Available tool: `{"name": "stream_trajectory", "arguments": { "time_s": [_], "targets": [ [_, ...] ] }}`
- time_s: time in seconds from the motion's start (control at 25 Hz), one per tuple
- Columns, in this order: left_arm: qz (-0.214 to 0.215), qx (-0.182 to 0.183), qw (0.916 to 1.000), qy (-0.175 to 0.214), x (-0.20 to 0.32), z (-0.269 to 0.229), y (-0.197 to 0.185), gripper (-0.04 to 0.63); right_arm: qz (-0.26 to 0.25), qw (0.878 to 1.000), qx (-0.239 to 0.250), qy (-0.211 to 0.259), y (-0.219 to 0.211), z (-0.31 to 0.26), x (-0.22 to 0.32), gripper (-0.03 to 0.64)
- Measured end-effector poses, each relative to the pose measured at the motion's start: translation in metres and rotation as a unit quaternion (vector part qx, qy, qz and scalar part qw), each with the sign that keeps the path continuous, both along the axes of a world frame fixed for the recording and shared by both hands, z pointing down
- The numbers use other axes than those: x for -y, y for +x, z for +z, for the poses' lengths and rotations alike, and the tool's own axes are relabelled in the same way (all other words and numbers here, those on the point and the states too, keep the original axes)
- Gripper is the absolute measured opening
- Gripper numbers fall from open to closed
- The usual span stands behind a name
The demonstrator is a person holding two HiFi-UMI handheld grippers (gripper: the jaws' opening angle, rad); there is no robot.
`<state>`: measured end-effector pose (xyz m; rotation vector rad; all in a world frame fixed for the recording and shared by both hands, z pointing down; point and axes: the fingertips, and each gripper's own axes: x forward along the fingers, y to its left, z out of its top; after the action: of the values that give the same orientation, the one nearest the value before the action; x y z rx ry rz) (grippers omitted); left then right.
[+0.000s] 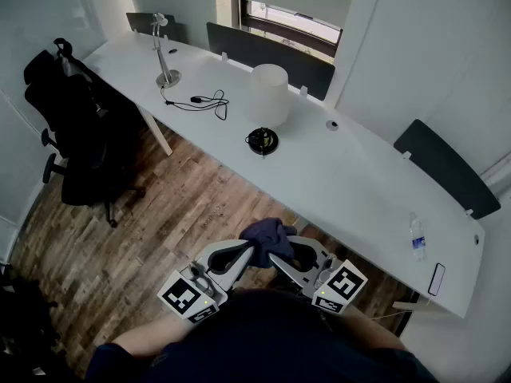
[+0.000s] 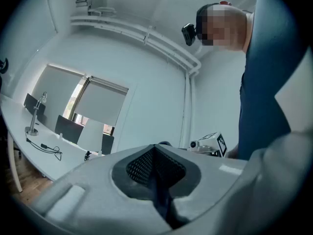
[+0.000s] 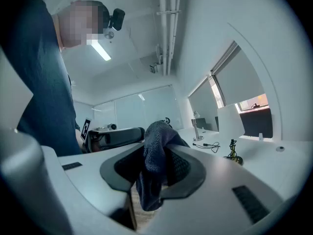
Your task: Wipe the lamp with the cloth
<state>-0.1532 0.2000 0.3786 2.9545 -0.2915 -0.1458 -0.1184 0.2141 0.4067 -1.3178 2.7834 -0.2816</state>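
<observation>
Left tool (image 1: 244,254) and right tool (image 1: 279,259) both pinch a dark cloth (image 1: 268,232); white lamp (image 1: 267,94) stands far on the surface (image 1: 359,174).

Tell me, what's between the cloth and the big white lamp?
In the head view: wooden floor, then the desk edge and a small black object right before the lamp.

Your right gripper (image 3: 155,173) has its 2 jaws clamped on the dark blue cloth (image 3: 157,141), which bunches above them and hangs below. Your left gripper (image 3: 117,135) sits just beside the cloth. Farther off, the white-shaded lamp (image 3: 230,122) stands on the white desk (image 3: 274,163).
</observation>
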Motion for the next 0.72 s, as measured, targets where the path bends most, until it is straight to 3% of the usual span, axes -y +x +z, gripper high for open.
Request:
{"name": "stream_trajectory", "arguments": {
  "time_s": [0.52,0.72],
  "targets": [
    [-0.006,-0.004,1.0,0.002,0.005,0.0,-0.002,0.006,-0.011,1.0,0.0,-0.004,-0.002,0.003,0.004,0.117],
    [-0.017,-0.002,0.9999,-0.001,0.03,0.003,0.004,0.006,-0.023,1.0,0.011,-0.016,0.003,0.01,0.027,0.117]
  ]
}}
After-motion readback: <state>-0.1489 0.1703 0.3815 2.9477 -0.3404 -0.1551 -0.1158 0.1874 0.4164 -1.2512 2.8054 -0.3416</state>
